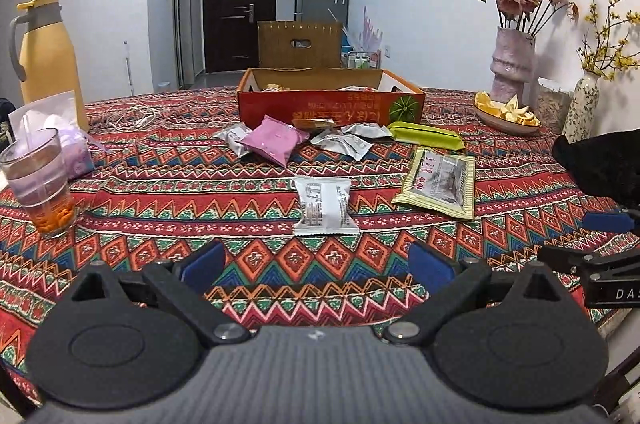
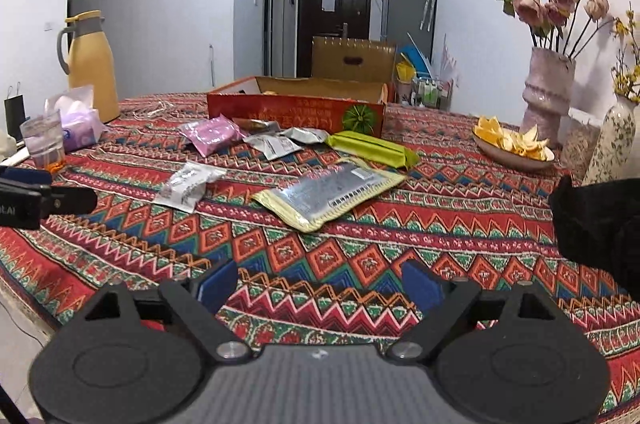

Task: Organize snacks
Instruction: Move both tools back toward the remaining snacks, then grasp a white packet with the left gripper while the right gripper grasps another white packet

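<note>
Both of my hand-held grippers are hovering low over the counter (image 1: 120, 191), which has a busy zigzag cloth on it. My left hand-held gripper (image 1: 316, 260) has its blue pads spread wide with nothing between them, only cloth. Same story for my right hand-held gripper (image 2: 320, 284): jaws apart, holding nothing.

From the left wrist view, a white snack packet (image 1: 325, 205) lies flat dead ahead at 12 o'clock, just beyond the fingertips and not touching them. At about 1 o'clock there's a flat yellow-edged packet (image 1: 442, 185), and beyond it a green bar packet (image 1: 426, 135). Further out at 12, a pink pouch (image 1: 274, 139) sits with a few silver sachets (image 1: 344, 141) either side of it, all bunched right against the front wall of the open orange cardboard box (image 1: 332, 107). The box already has some snacks inside, though I can't make out which ones.

From the right wrist view, that yellow-edged packet (image 2: 332, 193) is at 12 o'clock, with the white one (image 2: 188, 183) off at 10.

Out on the edges: a glass cup (image 1: 38, 183) and a yellow thermos jug (image 1: 50, 59) at 10 o'clock, plus a bowl of orange peels (image 1: 506, 117) and a pink vase of dried roses (image 1: 512, 63) at 2.
</note>
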The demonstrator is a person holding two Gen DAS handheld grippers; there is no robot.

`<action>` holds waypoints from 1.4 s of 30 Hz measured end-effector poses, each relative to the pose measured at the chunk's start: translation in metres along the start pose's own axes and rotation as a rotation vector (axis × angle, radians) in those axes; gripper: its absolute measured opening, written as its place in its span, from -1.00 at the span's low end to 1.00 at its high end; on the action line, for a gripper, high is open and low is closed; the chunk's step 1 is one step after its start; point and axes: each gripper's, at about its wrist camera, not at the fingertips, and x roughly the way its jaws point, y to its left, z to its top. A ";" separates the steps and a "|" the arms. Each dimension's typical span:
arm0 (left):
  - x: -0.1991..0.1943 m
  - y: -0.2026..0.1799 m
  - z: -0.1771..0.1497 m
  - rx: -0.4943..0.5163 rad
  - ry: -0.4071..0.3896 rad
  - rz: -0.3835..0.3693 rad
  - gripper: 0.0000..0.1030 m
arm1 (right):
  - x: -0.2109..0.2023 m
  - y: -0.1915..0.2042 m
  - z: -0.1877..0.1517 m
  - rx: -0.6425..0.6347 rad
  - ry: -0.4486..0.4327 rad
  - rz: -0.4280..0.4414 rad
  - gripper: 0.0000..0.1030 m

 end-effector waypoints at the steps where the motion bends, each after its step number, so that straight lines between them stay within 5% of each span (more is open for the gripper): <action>1: 0.003 -0.001 0.001 0.005 0.005 -0.004 0.94 | 0.002 0.000 0.000 0.000 0.001 0.001 0.73; 14: 0.092 0.009 0.024 -0.017 0.109 -0.030 0.58 | 0.052 -0.007 0.023 0.010 0.032 0.004 0.70; 18: 0.128 0.012 0.035 -0.025 0.130 -0.045 0.56 | 0.077 -0.010 0.036 0.016 0.054 0.012 0.52; 25: 0.161 0.022 0.042 -0.025 0.152 -0.107 -0.18 | 0.126 -0.006 0.071 -0.014 0.070 0.060 0.49; 35: 0.158 0.083 0.062 -0.174 0.076 -0.049 -0.20 | 0.247 0.029 0.147 -0.160 0.110 0.232 0.37; 42: 0.162 0.106 0.064 -0.231 0.080 -0.050 -0.20 | 0.312 0.047 0.155 -0.142 0.168 0.241 0.23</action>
